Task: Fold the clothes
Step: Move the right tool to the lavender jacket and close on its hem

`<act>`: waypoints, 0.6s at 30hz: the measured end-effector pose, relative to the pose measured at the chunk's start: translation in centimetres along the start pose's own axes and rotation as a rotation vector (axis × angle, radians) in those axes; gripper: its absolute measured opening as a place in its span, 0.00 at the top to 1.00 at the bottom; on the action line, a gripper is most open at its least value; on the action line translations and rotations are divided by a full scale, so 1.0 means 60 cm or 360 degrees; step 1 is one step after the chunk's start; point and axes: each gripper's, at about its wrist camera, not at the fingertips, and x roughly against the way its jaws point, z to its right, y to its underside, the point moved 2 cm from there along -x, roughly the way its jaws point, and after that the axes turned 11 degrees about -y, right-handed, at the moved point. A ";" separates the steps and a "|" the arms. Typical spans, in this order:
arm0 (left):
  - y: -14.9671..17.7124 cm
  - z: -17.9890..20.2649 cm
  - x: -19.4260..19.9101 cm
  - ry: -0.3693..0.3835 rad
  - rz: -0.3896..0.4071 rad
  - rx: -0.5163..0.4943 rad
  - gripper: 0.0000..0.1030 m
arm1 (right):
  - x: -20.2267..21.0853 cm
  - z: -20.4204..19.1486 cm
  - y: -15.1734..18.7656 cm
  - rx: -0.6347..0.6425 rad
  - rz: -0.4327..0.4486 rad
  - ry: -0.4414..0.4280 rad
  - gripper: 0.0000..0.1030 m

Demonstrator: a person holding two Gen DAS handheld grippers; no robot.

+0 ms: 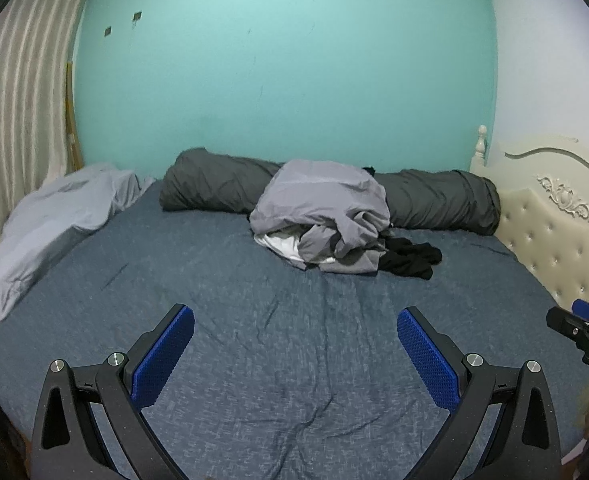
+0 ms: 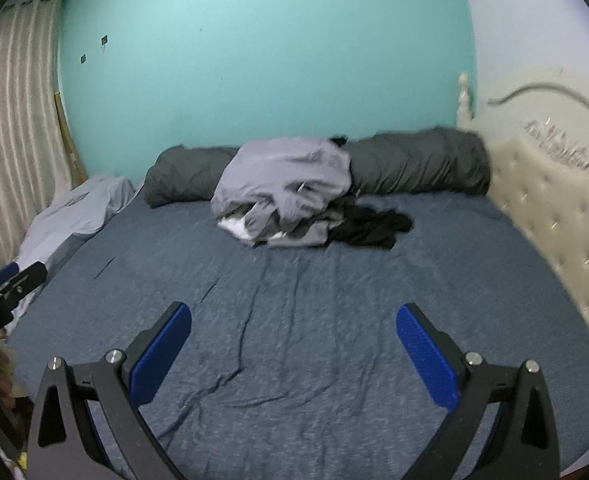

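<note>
Both grippers hang over the bed, spread wide and holding nothing.

The left gripper (image 1: 295, 338) and right gripper (image 2: 293, 336) have bare blue sheet (image 1: 254, 344) ahead. The clothes pile (image 1: 322, 220) sits far off, touching the dark roll (image 1: 214, 184). Only the left view shows the headboard (image 1: 550, 236) carving sharply.

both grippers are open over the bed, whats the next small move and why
Probably reach both forward toward the pile of clothes at the far side of the bed. The left gripper and right gripper are open and empty above bare sheet, well short of the pile. The grey garment lies on top, so it seems the first one to take.
</note>
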 end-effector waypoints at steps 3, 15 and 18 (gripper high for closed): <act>0.011 0.005 -0.051 0.0022 -0.0046 -0.0010 0.00 | -0.049 0.017 0.001 -0.0044 -0.0054 0.0013 0.00; 0.050 0.015 -0.301 0.0179 -0.0220 0.0101 0.00 | -0.326 0.091 -0.036 0.0037 -0.0202 0.0038 0.00; 0.052 0.013 -0.364 0.0174 -0.0250 0.0114 0.00 | -0.401 0.117 -0.057 -0.0001 -0.0263 0.0027 0.00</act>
